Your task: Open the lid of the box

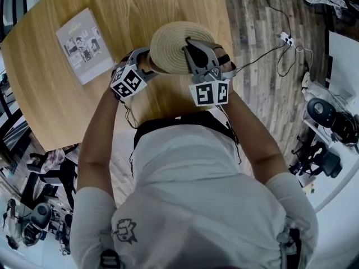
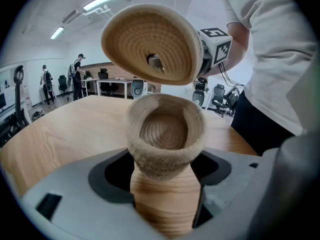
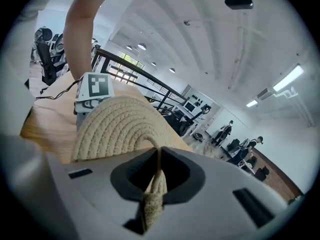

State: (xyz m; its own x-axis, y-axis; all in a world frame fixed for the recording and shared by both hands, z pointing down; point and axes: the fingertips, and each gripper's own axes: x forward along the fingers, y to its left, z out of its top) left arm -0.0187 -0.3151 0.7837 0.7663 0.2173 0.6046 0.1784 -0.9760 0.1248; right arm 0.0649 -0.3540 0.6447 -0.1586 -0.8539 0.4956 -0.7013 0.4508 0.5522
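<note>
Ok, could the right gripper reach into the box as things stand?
Probably not yet. The box stands open, with the lid hanging tilted above it, but the right gripper is shut on the lid's loop, so it must set the lid down first. The left gripper grips the box's body.

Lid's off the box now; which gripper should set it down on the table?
Right. The right gripper pinches the loop of the lid, while the left gripper clamps the box.
</note>
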